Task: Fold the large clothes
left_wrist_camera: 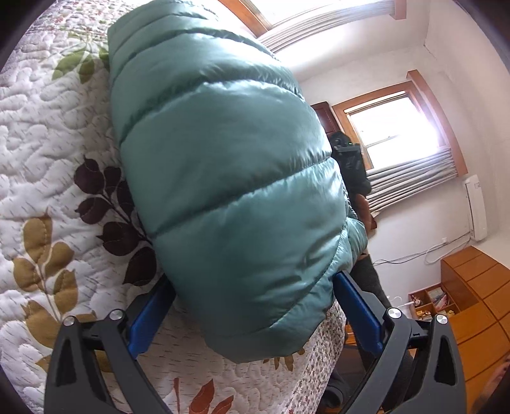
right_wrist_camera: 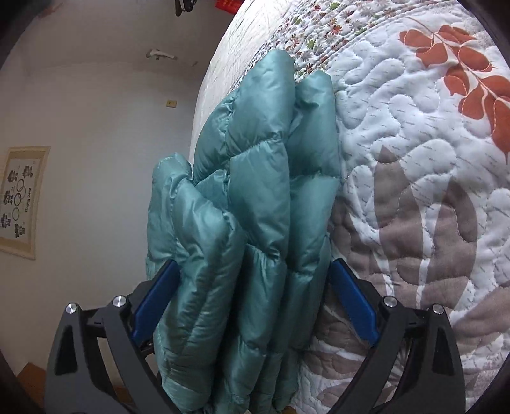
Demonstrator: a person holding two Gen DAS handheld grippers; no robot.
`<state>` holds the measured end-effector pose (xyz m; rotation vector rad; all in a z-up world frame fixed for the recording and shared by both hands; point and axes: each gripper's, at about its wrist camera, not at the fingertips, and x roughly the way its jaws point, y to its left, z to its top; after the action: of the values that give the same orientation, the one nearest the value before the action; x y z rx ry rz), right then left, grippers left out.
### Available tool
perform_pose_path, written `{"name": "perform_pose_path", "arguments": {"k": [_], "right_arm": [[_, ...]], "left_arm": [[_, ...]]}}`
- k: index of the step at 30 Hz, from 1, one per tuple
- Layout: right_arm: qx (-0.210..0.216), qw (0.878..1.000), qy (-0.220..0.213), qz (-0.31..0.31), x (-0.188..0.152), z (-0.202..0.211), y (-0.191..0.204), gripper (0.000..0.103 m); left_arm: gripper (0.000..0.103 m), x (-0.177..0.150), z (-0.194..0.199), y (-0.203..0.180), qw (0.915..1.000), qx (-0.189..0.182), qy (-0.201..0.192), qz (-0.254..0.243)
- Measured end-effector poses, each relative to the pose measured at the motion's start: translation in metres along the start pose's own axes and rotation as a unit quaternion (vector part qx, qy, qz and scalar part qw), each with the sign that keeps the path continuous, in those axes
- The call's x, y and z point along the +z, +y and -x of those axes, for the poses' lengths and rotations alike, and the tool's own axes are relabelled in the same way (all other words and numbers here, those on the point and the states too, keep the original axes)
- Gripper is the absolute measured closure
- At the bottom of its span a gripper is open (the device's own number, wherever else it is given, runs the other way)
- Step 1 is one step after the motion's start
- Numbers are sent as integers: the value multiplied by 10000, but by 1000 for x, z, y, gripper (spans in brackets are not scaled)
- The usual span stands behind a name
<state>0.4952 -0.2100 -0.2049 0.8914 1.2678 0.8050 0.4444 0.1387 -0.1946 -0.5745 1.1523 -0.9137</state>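
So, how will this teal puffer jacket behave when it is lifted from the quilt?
The teal puffer jacket probably sags floppily, as its puffy quilted sections bend at the seams. Its shiny fabric looks slippery. It seems light for its bulk.

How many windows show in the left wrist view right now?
2. One window right of the teal puffer jacket, above grey curtains; another window at the top edge, partly cropped. More may be hidden.

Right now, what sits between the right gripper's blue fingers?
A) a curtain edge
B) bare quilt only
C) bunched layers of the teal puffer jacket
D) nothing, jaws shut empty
C: in the right wrist view, several stacked layers of the teal puffer jacket fill the gap of the right gripper, with the quilt off to the side.
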Motion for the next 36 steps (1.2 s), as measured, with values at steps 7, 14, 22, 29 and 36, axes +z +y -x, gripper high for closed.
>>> {"name": "perform_pose_path", "arguments": {"k": [7, 14, 22, 29, 36], "right_arm": [[309, 9995, -4, -50, 22, -11, -14, 7], [303, 9994, 115, 70, 44, -33, -11, 6], [614, 9981, -5, 60, 18, -19, -24, 47], [574, 9980, -172, 207, -2, -7, -23, 61], [497, 9977, -355, 299, -17, -2, 3, 68]], "left_arm": [[4, 1, -8, 11, 9996, -163, 41, 222], [4, 10, -16, 17, 9979, -371, 125, 511], [5, 12, -20, 20, 9957, -580, 69, 717], [35, 17, -18, 25, 9953, -325, 164, 900], [51, 22, -8, 21, 9962, -231, 216, 816]]}}
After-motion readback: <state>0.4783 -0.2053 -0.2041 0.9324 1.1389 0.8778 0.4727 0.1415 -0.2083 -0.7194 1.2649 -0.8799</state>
